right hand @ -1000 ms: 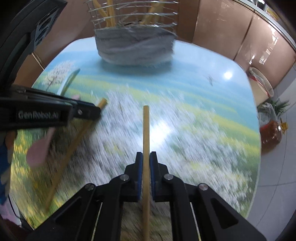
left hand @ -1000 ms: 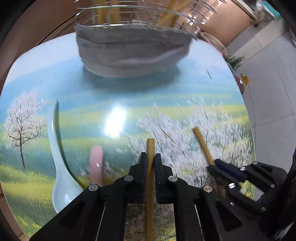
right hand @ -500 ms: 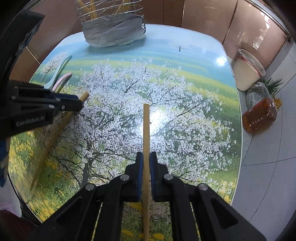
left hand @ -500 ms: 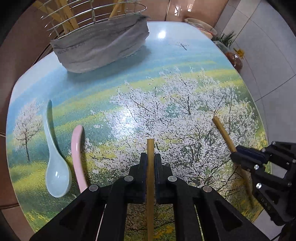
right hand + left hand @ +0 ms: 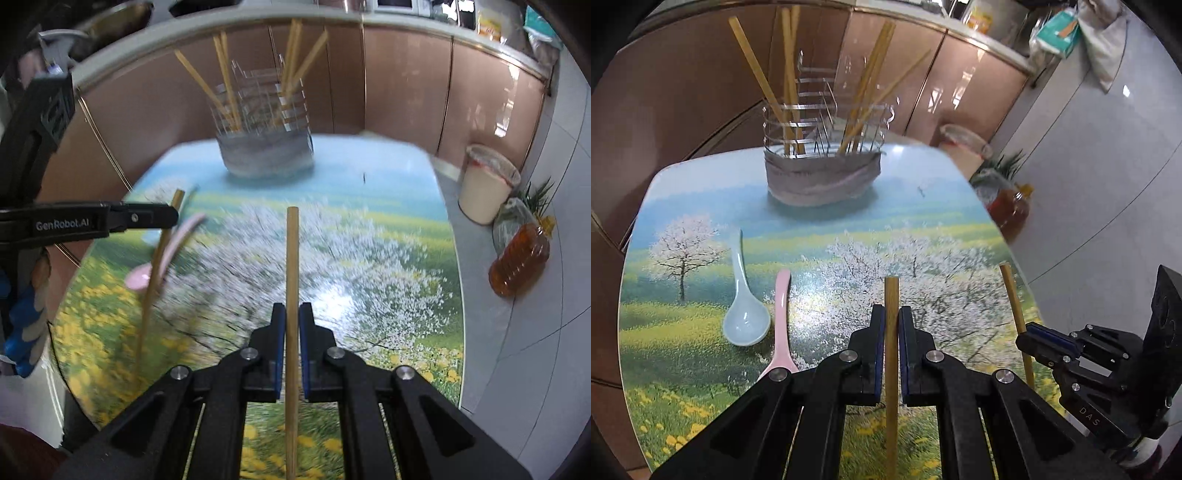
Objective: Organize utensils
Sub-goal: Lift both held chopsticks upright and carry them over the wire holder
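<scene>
1. In the last second both my grippers have risen and tilted up from the table [image 5: 683,332]. Before, I looked down on the tabletop; now the wire holder [image 5: 823,133] stands ahead of me, well apart.
2. My left gripper [image 5: 892,325] is closed tight on one chopstick [image 5: 891,295], which runs straight between the blue pads.
3. My right gripper [image 5: 291,325] is closed the same way on a second chopstick [image 5: 291,251].
4. I judge that pick-up is finished and the carry to the holder is the step now.
5. The chopsticks are thin, pale bamboo-coloured rods. The holder is shiny metal wire with a grey cloth [image 5: 822,179] around its base, and more sticks lean inside.
6. A light blue spoon [image 5: 744,314] and a pink spoon [image 5: 781,317], both smooth and glossy, lie side by side on the glossy printed table, not yet collected.
</scene>
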Available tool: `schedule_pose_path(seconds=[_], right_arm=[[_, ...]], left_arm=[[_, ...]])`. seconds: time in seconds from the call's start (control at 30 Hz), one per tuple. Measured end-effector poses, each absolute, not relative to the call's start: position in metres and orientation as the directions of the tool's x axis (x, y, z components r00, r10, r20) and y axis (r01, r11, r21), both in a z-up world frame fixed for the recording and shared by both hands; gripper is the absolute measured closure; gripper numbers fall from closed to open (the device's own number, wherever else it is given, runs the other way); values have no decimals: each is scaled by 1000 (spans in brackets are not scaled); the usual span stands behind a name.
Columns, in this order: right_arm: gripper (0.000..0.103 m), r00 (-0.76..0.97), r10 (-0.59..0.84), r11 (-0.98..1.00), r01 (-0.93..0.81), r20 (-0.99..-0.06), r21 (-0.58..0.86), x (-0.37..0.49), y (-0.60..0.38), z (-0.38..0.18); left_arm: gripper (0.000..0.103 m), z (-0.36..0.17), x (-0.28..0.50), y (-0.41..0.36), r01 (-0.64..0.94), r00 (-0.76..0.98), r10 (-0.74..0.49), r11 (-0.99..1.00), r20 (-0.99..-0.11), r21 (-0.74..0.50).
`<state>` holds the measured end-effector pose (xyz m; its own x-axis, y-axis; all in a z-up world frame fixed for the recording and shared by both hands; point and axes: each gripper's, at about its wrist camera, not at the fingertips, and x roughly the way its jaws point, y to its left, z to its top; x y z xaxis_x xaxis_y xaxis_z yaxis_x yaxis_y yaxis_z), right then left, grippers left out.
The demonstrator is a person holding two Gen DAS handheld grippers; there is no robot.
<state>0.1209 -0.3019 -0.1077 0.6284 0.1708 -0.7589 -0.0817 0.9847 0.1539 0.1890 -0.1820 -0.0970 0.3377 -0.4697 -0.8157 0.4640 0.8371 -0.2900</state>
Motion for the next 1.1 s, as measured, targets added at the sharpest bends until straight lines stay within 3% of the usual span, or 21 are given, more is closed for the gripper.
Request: schedule_pose_path(seconds=[0.33,0.67,0.93,1.1], right_arm=[[97,780,183,983,-126,-598,136,104,-282,-14],[97,894,212,975,-169,-394,142,173,-280,77],[97,943,293,951,-271,-156,149,259,-271,118],[97,955,287,951,-273,-79,146,311,-267,95]], left_arm=[[97,7,178,-128,467,498,-571,811,-653,-353],[97,115,235,-98,456,693,-559,829,-456,-323],[97,133,296,-109,441,753,-531,846,-388,-301],[97,109,328,-119,418,777,-500,864,-384,-280]])
